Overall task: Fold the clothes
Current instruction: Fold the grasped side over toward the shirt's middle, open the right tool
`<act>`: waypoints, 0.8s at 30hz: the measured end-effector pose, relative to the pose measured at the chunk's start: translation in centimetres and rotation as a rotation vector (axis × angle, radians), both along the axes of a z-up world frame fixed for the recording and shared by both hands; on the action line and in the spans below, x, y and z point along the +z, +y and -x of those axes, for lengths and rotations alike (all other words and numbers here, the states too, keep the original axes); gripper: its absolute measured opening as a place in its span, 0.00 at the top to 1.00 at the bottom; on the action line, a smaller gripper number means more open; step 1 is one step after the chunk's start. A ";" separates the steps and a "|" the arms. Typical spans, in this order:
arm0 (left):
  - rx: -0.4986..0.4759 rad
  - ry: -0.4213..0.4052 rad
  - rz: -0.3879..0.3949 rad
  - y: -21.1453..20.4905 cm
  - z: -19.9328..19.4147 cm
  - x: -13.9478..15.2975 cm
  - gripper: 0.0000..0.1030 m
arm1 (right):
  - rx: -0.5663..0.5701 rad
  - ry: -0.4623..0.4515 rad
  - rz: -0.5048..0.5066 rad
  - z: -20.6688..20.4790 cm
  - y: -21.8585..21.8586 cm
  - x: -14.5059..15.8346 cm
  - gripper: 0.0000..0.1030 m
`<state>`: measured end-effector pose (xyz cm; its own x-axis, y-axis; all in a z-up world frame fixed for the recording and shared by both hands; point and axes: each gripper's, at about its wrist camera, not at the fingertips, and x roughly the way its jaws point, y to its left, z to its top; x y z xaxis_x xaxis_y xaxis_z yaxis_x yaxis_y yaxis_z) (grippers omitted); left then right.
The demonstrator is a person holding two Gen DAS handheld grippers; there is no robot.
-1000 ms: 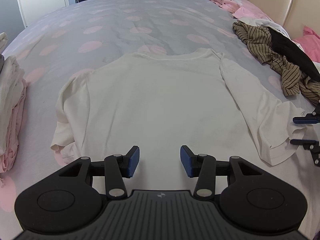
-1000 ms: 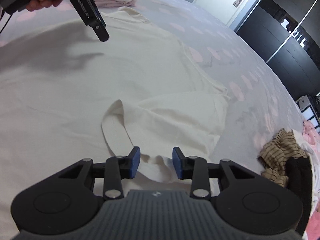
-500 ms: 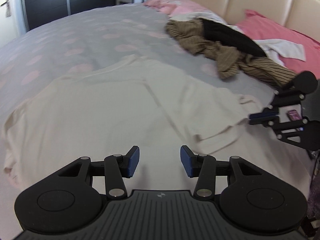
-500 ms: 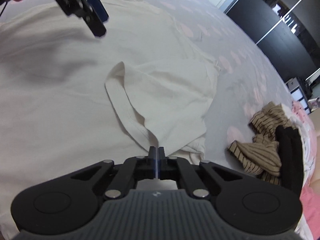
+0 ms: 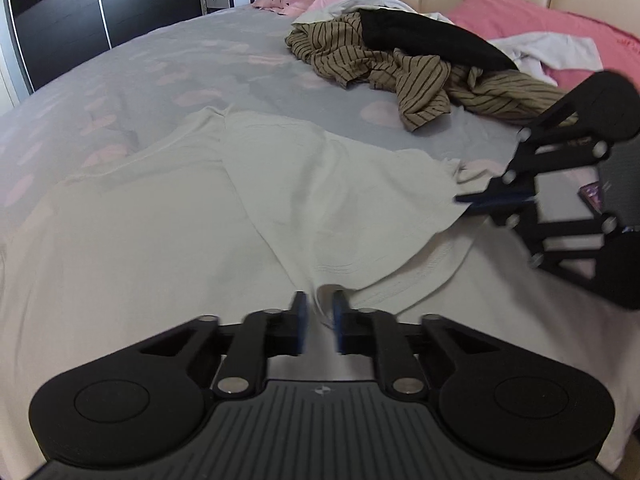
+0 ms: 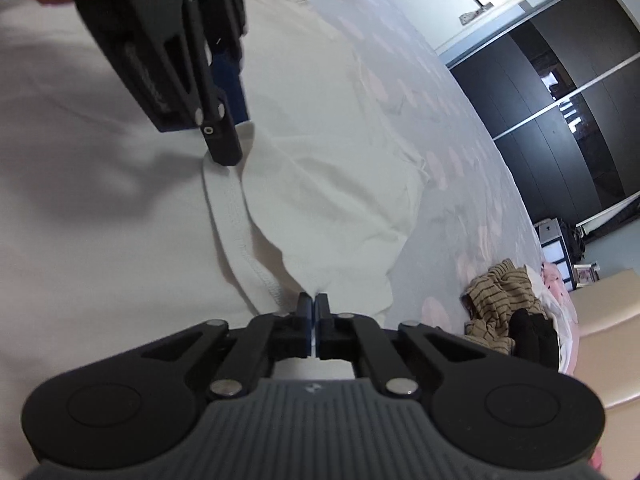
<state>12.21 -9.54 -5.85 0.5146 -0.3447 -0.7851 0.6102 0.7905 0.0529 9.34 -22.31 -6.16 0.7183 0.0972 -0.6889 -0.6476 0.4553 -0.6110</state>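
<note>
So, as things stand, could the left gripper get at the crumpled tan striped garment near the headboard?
Probably not right now. The left gripper is closing on a fold of the cream shirt, so it is occupied, and the tan striped garment lies well beyond it across the grey bedsheet. Nothing blocks the path otherwise.

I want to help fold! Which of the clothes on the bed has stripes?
The brown top, crumpled near the pink pillow. It has dark stripes; the cream shirt is plain, and the black garment has none.
</note>
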 end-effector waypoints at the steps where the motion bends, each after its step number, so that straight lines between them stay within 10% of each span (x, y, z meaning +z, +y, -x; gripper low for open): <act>1: -0.006 -0.015 -0.025 0.1 0.1 0.1 0.97 | -0.019 0.006 -0.014 0.0 -0.3 0.4 0.99; 14: -0.123 0.024 -0.143 1.3 2.3 -0.3 0.99 | -0.108 0.230 -0.121 0.4 -2.1 0.4 0.96; 16: -0.090 0.047 -0.095 2.2 2.0 0.3 0.96 | -0.125 0.244 -0.155 0.6 -2.6 1.2 0.95; 20: -0.003 0.093 0.064 3.8 1.0 1.3 0.59 | -0.178 0.224 -0.198 1.0 -3.7 2.5 0.89; 24: 0.070 0.158 0.166 4.4 -0.4 1.2 0.55 | -0.257 0.199 -0.245 0.7 -5.2 3.1 0.81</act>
<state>12.56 -5.13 -4.68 0.4173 -0.4433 -0.7933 0.5442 0.8210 -0.1725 8.59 -27.50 -3.01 0.5957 0.1102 -0.7956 -0.5883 0.7343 -0.3388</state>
